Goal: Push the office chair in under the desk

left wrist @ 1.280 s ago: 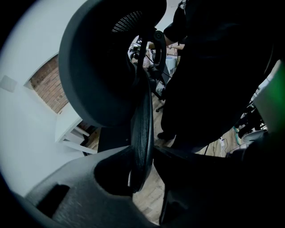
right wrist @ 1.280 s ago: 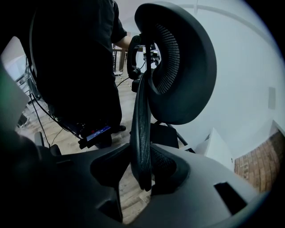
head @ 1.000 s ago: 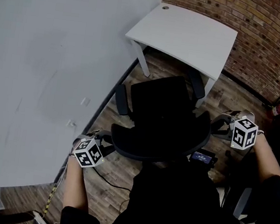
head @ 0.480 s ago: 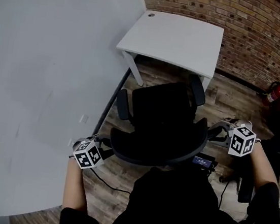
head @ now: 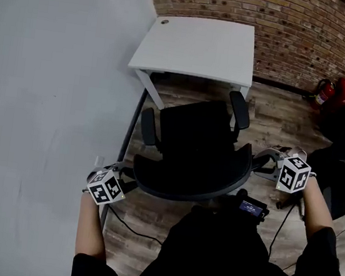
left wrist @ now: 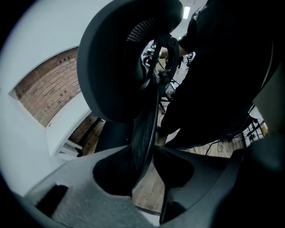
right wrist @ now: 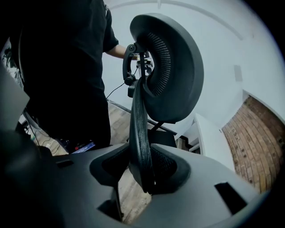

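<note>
The black office chair [head: 193, 149] stands on the wood floor with its seat facing the white desk [head: 197, 46], a short way in front of the desk's edge. My left gripper [head: 126, 182] is shut on the left rim of the chair's backrest [head: 184, 189], and my right gripper [head: 262, 164] is shut on the right rim. In the left gripper view the mesh rim [left wrist: 143, 133] runs between the jaws of the left gripper [left wrist: 144, 153], with the headrest [left wrist: 116, 58] above. In the right gripper view the right gripper [right wrist: 140, 164] holds the rim [right wrist: 139, 129] below the headrest [right wrist: 173, 67].
A grey wall [head: 36, 116] runs close along the chair's left. A brick wall [head: 288, 23] backs the desk. Red fire extinguishers [head: 330, 92] and another dark chair [head: 337, 181] stand at the right. A black cable [head: 130, 223] lies on the floor near my feet.
The chair has rolled toward the desk and swung round, so its seat now faces the desk more squarely. Both grippers kept their hold on the backrest and moved with it.
</note>
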Tool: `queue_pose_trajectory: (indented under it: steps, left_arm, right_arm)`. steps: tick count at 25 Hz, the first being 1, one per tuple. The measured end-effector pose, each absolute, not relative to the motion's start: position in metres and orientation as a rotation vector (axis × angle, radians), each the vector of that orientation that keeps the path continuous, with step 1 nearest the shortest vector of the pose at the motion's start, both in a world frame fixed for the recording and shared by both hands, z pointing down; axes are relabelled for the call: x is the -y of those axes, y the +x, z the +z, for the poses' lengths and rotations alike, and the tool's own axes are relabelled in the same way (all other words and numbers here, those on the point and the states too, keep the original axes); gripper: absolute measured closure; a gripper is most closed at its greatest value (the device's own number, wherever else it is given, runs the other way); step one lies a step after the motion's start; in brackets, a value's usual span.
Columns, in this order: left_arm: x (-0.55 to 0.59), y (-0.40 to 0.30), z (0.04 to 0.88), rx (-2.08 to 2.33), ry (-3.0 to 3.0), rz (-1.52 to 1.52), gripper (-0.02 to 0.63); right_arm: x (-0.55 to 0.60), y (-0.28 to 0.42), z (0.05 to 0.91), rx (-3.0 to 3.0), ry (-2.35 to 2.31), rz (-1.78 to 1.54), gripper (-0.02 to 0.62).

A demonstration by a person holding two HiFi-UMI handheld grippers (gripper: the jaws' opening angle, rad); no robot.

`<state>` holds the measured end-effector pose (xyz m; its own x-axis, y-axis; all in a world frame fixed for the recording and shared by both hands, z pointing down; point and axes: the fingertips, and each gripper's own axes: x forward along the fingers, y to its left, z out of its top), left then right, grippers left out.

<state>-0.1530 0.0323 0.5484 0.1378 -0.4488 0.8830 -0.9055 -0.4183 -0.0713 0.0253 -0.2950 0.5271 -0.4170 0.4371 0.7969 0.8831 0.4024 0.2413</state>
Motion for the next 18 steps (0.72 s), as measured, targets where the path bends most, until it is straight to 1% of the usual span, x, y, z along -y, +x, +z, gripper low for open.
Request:
queue_pose_trajectory:
  steps: [11, 18]
  left_arm:
    - [-0.044, -0.192, 0.541, 1.222, 1.977, 1.246, 0.448]
    - [-0.047, -0.197, 0.541, 1.211, 2.0, 1.254, 0.448]
  right_arm:
    - [0.255, 0.027, 0.518, 2.087, -1.029, -0.822, 0.449]
    - [0.243, 0.031, 0.517, 2.138, -0.946, -0.817, 0.449]
